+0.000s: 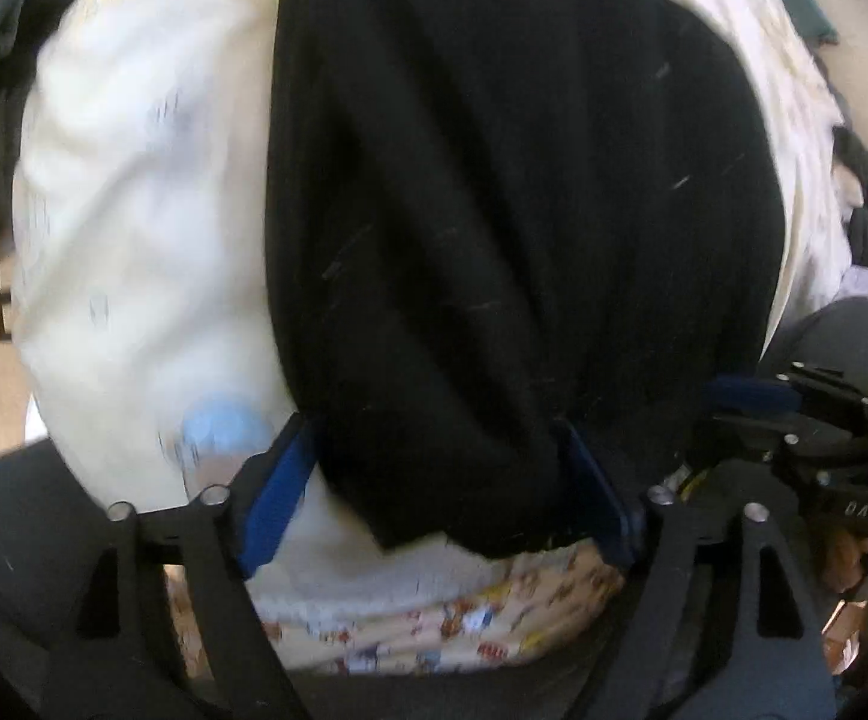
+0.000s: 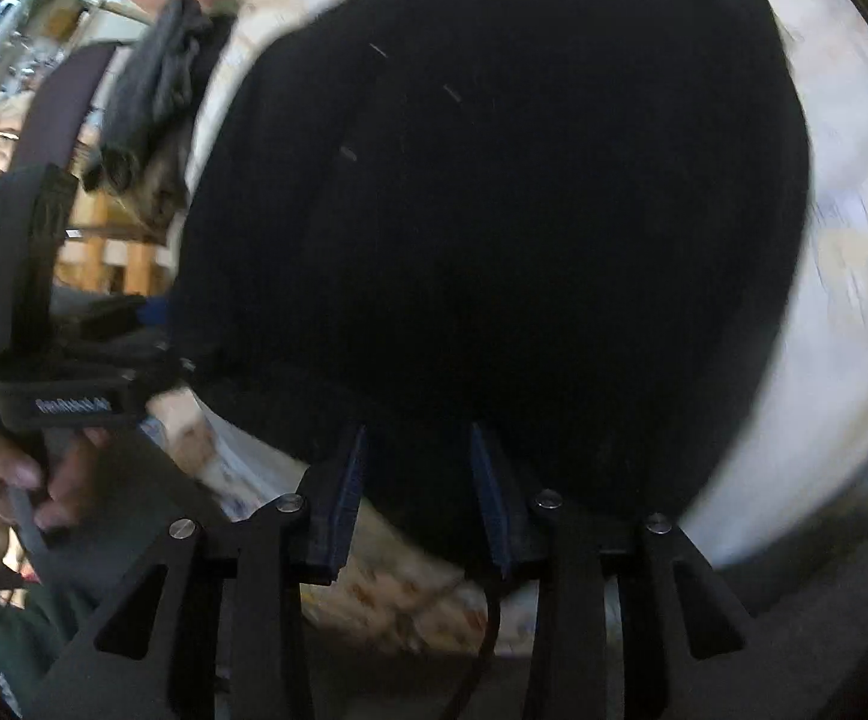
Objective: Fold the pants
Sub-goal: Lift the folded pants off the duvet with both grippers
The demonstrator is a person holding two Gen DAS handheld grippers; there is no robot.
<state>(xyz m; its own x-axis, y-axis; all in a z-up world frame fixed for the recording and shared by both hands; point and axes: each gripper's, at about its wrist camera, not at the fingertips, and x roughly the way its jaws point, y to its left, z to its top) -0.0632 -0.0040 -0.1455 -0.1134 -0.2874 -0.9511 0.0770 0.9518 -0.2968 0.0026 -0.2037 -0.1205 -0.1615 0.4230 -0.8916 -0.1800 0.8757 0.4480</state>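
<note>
Two grippers hang over the black pants (image 1: 493, 228), which lie spread across the pale printed bedsheet (image 1: 134, 210). Left gripper (image 1: 434, 480) gapes wide, right gripper (image 2: 419, 492) narrower, neither pinching cloth. Best bet: flatten the fold, square the edges, then grip again.

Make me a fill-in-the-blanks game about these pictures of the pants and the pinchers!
1. The pants are the colour ____.
2. The pants lie on a light-coloured ____ with little pictures printed on it.
3. The pads on the fingers of the left gripper are the colour ____.
4. Of the two grippers, the jaws of the right gripper stand ____ than the left's.

Missing words: black; sheet; blue; narrower
</note>
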